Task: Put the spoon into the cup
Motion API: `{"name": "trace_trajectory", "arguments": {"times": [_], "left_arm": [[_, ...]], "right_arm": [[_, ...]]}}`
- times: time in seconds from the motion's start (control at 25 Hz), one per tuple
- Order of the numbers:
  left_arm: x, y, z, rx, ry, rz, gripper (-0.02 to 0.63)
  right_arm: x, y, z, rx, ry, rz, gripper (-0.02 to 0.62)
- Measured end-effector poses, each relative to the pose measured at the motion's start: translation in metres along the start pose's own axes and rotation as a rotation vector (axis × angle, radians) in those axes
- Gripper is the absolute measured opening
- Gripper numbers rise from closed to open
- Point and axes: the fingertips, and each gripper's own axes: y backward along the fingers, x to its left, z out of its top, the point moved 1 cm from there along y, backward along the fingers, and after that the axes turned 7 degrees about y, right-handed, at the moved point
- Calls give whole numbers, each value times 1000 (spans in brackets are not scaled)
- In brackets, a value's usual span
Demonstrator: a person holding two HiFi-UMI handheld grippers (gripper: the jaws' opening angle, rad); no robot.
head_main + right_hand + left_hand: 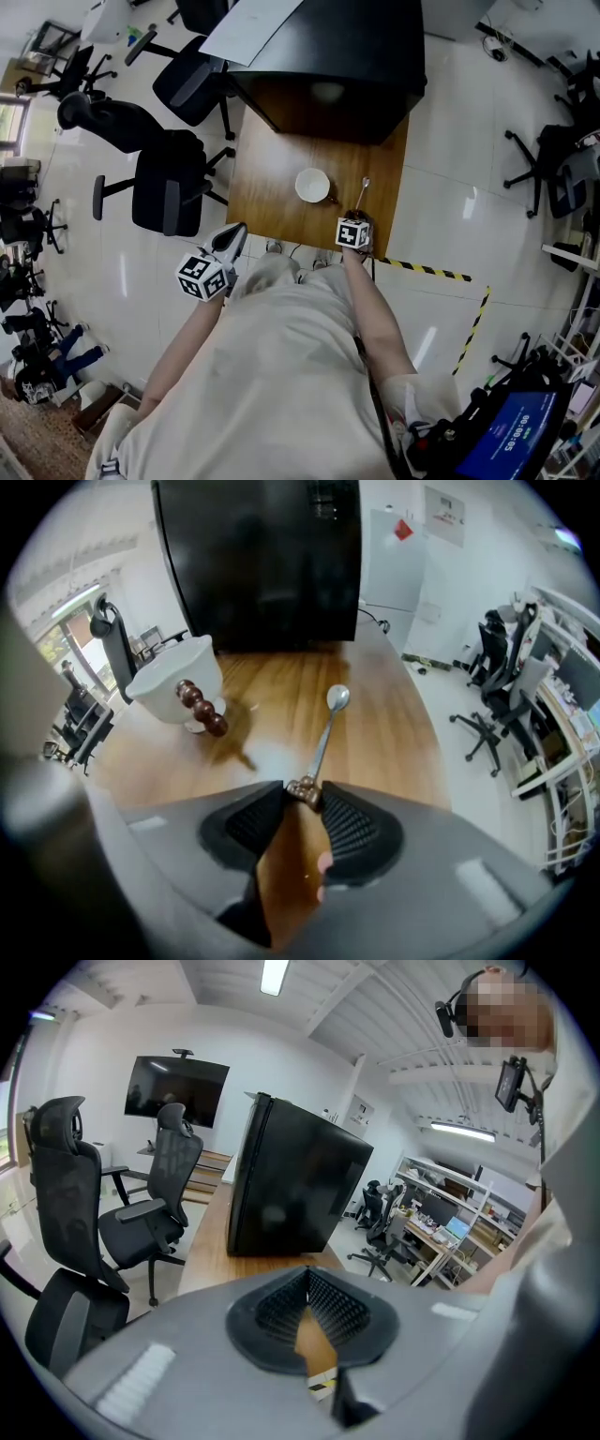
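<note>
While a person in a pale top (281, 375) stands at the near edge of a small wooden table (272, 202), each hand holds a two-jaw gripper. The left gripper (236, 232) hangs just off the table's near left corner, over a glossy white floor (441, 169), and touches nothing. Its own camera shows its ribbed black pads (342, 1307) pressed together at the tips, with nothing between them.

The right gripper (305, 792) is at the near right edge of the table and tilts steeply down. Its tips pinch the brown end of the handle of a spoon (328, 726). The spoon lies on the tabletop, outside the cup. Its thin metal stem runs away from the gripper, with the shiny bowl at the far end.

The cup (178, 682) is white and wide-mouthed, with a side handle made of dark brown beads (202, 710). It stands upright on the table to the left of the spoon, near it but not touching, about level with the spoon's bowl. From above, the inside of the cup looks plain white.

Beyond the cup, a large black box (328, 66) covers the far end of the table. Black office chairs (169, 183) stand on the floor to the left of the table. A strip of yellow and black tape (427, 270) runs along the floor to the right of the near edge. Farther off, the left gripper's camera shows a dark screen (176, 1091) mounted on a white wall.
</note>
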Motion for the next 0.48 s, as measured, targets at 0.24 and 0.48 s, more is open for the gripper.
{"name": "trace_trajectory", "arguments": {"times": [0.24,0.48], "left_arm": [[13,-18,28,-6,-36,-87,0],[30,-36,41,3,-52,-157,0]], "right_arm": [[-12,27,13,-60,-35,6,127],[2,84,41,-129,-69,65,127]]}}
